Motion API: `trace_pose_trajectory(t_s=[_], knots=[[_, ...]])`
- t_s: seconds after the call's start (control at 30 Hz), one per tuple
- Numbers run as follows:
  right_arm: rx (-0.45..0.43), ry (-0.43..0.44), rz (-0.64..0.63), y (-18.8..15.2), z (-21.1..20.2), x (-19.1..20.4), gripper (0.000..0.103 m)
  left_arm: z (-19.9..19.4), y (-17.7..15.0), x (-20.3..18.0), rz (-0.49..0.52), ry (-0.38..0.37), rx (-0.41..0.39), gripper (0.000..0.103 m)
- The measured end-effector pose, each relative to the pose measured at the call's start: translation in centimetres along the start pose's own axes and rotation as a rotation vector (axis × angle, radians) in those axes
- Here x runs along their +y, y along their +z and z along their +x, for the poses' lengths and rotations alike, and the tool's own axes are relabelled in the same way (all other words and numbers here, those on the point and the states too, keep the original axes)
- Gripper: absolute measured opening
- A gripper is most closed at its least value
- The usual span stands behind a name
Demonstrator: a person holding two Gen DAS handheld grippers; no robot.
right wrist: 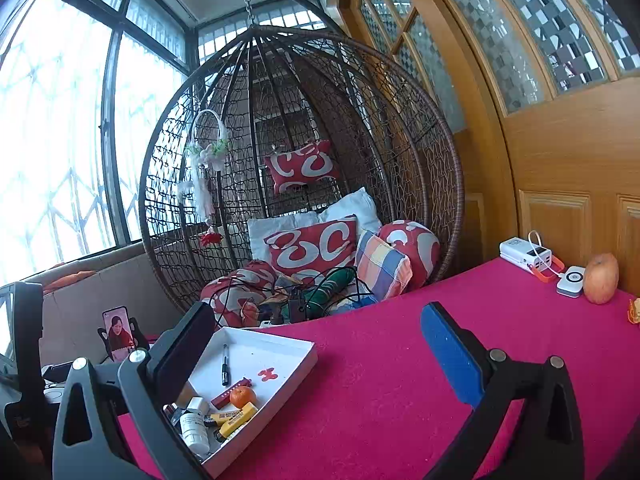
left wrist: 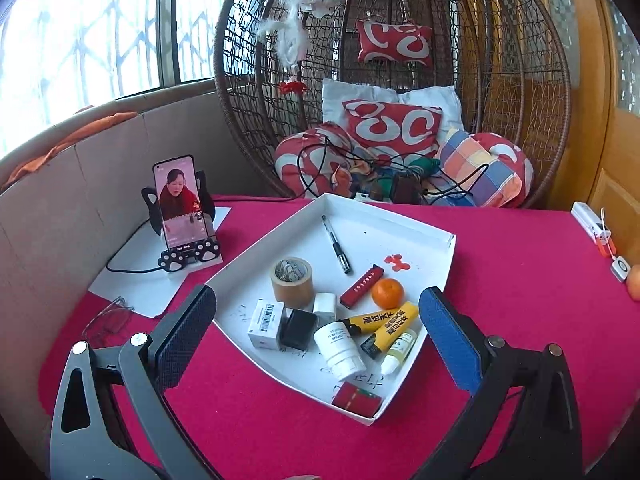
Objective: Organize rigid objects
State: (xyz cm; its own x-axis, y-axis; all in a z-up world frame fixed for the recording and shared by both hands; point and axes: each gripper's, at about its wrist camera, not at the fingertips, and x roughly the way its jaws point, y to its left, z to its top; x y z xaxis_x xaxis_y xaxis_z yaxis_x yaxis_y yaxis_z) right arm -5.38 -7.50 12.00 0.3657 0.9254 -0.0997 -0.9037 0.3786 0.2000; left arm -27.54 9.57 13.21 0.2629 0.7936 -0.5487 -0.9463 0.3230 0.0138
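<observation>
Clutter bunched at near corner of white tray [left wrist: 436,240]: tape roll [left wrist: 291,282], white bottle [left wrist: 339,350], yellow tube [left wrist: 394,330], tangerine [left wrist: 387,293]. All light, stiff; bottle slick, grip across body. Left gripper [left wrist: 318,330] jaws wide, empty above tray. Right gripper [right wrist: 318,360] likewise, over red cloth [right wrist: 400,380].

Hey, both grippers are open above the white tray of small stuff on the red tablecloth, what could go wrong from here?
1. The round orange mandarin sits loose against the red rectangular case; nudging either may send it rolling.
2. The white cylindrical bottle, two yellow tubes and small dropper bottle lie packed together, so the open left gripper may grab or shove a neighbour.
3. The shallow white cardboard tray could slide on the cloth if pushed.
</observation>
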Motion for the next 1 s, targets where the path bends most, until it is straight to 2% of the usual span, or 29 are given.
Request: trace_pose_trajectory(t_s=[1.0], knots=[[0.023,0.002,0.027,-0.2,-0.9,-1.1,0.103,-2.1,-0.4,-0.3,-0.002,-0.018,-0.035,0.103]])
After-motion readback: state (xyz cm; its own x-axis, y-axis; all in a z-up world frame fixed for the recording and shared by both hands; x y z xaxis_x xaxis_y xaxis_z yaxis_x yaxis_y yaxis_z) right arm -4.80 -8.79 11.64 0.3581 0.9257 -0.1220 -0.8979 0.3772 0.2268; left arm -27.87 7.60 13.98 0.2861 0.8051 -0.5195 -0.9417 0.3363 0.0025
